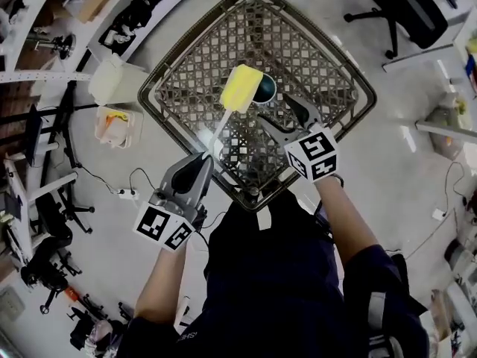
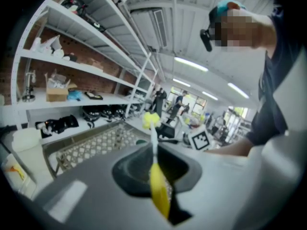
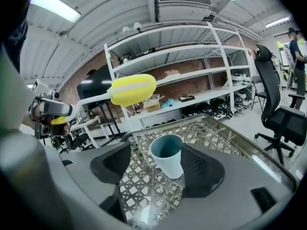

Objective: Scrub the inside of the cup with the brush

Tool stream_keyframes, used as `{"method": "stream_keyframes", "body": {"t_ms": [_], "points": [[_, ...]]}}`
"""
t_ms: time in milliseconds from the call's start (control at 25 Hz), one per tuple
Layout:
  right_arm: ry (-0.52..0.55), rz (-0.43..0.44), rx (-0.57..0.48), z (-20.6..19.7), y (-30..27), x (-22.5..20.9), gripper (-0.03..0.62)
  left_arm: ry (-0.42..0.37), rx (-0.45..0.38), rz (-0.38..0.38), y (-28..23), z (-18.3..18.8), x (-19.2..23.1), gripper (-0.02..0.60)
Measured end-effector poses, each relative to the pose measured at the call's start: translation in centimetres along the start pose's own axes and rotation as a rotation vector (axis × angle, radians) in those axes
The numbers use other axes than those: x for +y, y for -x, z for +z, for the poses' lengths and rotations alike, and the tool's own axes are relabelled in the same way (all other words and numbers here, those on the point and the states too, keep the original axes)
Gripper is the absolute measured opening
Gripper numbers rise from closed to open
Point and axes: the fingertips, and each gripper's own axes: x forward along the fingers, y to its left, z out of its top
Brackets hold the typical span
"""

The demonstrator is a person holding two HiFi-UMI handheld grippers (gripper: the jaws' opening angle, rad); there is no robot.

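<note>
Item one, left tongs (image 1: 203, 159) (image 2: 156, 169): the jaws are pressed onto the yellow handle of the sponge brush (image 1: 224, 121) (image 2: 154, 150). The white stem runs forward and upward from my grip, and the handle's end sticks out behind the pads towards the camera.

Item two, sponge head (image 1: 240, 88) (image 3: 127, 89): yellow and oblong, it is in the air above the table. From the head view it lies just beside the cup's left edge. From the right gripper view it hangs higher than the rim and off to the left, apart from the cup and outside it.

Item three, right tongs (image 1: 277, 114) (image 3: 156, 169): the jaws are spread wide. The cup stands between them, with a clear gap of table showing on the left jaw's side. It sits close to the right pad, but I cannot tell whether the two touch. Nothing is pinched.

Item four, cup (image 1: 266, 89) (image 3: 168, 158): teal, upright, mouth up, it stands on its own base on the table (image 1: 298, 54) (image 3: 218, 135). The table has a glass top over woven lattice with a dark rounded frame. The cup sits towards the middle of the top.

Item five, surroundings: a black office chair (image 1: 406, 6) (image 3: 276, 107) stands on the floor well apart from the table, and white shelving (image 3: 192, 75) lines the brick wall.
</note>
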Motion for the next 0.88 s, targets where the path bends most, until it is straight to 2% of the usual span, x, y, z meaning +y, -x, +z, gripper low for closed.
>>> {"method": "stream_keyframes", "body": {"t_ms": [400,880], "points": [[0.109,-0.09,-0.006,-4.0,-4.8,-2.1,0.343,0.026,0.032,0.002,-0.5,-2.2,2.2,0.026],[0.194,-0.147,-0.056,-5.7,-9.1,-3.1,0.351,0.053,0.067,-0.014,0.0,-3.0,4.2,0.026]]}}
